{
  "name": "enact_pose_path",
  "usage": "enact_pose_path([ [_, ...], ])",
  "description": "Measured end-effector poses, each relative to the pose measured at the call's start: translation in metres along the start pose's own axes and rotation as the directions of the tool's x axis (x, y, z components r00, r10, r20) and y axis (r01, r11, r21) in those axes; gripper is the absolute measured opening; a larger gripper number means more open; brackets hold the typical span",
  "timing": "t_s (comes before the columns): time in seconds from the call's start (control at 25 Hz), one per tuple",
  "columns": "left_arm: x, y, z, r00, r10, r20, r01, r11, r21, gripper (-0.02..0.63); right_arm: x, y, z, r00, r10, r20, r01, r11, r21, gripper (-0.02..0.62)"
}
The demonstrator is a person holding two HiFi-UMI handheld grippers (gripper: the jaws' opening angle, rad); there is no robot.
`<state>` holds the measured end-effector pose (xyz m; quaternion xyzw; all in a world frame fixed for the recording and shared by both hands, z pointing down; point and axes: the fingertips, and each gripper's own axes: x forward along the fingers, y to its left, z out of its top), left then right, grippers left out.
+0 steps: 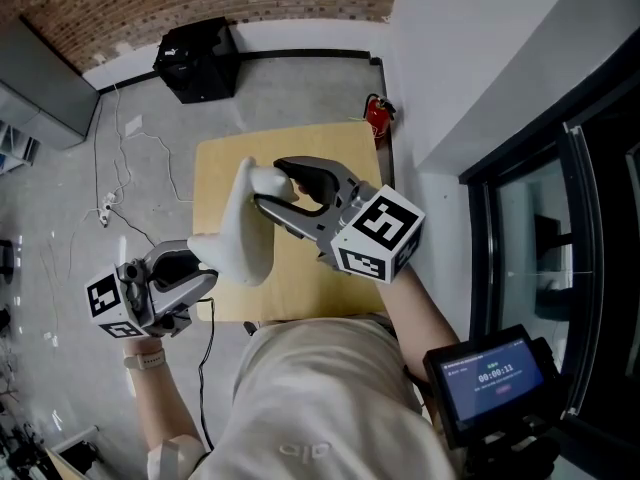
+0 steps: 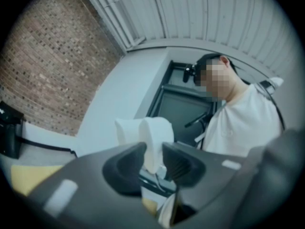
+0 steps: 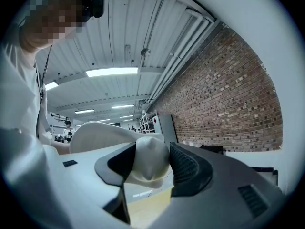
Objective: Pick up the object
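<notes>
A white, curved, moulded object (image 1: 243,230) hangs in the air over the wooden table (image 1: 215,178), held at both ends. My left gripper (image 1: 203,271) at the lower left is shut on its wide lower end. In the left gripper view the white object (image 2: 153,140) sits pinched between the dark pads of the left gripper (image 2: 153,162). My right gripper (image 1: 274,184) is shut on the rounded upper end. In the right gripper view that white object's knob (image 3: 148,157) fills the gap of the right gripper (image 3: 151,165).
A black box (image 1: 198,60) stands on the floor beyond the table, and a red fire extinguisher (image 1: 379,118) by the wall at the table's far right corner. Cables (image 1: 118,168) trail over the floor at left. A screen device (image 1: 492,376) is at lower right.
</notes>
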<state>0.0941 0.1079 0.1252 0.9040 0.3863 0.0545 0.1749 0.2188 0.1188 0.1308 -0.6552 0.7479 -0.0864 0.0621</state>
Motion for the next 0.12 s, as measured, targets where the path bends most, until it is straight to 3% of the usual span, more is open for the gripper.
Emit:
enact_pose_path([
  [0.12, -0.0102, -0.0007, 0.0012, 1.000, 0.000, 0.005, 0.000, 1.000, -0.004, 0.109, 0.0082, 0.0063, 0.0006, 1.000, -0.002, -0.006, 0.002, 1.000, -0.007, 0.227],
])
